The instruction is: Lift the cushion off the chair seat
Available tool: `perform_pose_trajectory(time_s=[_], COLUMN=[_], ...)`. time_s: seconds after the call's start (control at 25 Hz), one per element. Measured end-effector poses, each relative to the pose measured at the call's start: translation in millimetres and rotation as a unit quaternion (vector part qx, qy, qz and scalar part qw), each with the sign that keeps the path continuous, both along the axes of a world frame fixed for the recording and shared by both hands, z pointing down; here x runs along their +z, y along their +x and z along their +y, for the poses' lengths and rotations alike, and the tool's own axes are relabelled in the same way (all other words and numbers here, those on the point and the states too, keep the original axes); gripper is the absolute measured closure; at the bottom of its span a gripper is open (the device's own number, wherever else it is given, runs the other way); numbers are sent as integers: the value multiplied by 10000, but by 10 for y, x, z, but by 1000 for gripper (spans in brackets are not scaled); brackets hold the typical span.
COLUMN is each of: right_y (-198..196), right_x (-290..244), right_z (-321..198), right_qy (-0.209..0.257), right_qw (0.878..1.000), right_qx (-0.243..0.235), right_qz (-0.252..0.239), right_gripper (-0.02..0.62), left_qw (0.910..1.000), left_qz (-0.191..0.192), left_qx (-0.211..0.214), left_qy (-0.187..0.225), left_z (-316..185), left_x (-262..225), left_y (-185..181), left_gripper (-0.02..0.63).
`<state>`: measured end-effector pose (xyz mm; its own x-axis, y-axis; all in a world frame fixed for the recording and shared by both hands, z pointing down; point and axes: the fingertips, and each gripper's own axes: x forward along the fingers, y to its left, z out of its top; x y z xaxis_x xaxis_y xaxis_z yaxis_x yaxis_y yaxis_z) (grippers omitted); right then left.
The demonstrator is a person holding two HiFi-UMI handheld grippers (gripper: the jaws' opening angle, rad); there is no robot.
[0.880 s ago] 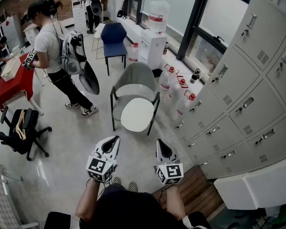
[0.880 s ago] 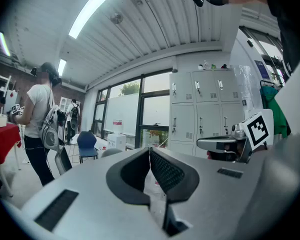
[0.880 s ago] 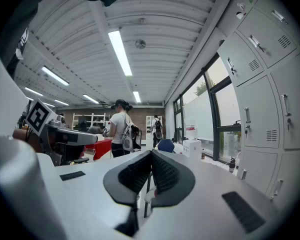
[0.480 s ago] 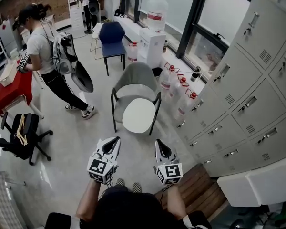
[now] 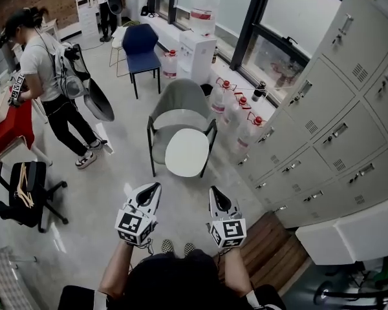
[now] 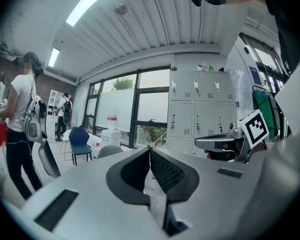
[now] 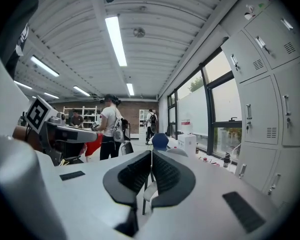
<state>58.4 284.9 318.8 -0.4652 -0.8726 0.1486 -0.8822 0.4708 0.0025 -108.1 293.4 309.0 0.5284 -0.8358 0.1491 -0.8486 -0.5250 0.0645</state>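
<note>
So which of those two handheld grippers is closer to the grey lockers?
Right. The right gripper is on the side where the lockers stand, off to its right. The left gripper is beyond it, farther from them. Neither touches the lockers.

Cushion (image 5: 187,152) white. Chair (image 5: 181,103) grey shell, black frame. Second chair (image 5: 140,42) blue. Lockers (image 5: 336,128) pale grey. Tablecloth (image 5: 6,131) red. Bottles (image 5: 231,112) clear, red caps. Left gripper (image 5: 154,187), right gripper (image 5: 215,190) light grey, black-and-white marker cubes. Floor (image 5: 97,192) glossy light grey.
</note>
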Motion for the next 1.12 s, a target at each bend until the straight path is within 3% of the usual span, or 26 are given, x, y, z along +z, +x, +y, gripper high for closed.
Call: perform_pose_trajectory(time_s=[0.6, 0.84, 1.12], right_y=[-585, -565, -491], right_x=[68, 209, 238], right_z=[-418, -910, -1761], right_qy=[-107, -210, -225], right_qw=[9993, 9992, 9985], right_qx=[-184, -260, -452], right_qz=[320, 221, 229], right_gripper=[566, 566, 566], left_qw=[9998, 9995, 9993], left_qz=[83, 23, 43], left_qx=[-170, -316, -383], left_qy=[49, 15, -37], left_z=[-399, -800, -1606], left_x=[99, 166, 163], left_y=[-572, -602, -479], left_gripper=[586, 586, 586])
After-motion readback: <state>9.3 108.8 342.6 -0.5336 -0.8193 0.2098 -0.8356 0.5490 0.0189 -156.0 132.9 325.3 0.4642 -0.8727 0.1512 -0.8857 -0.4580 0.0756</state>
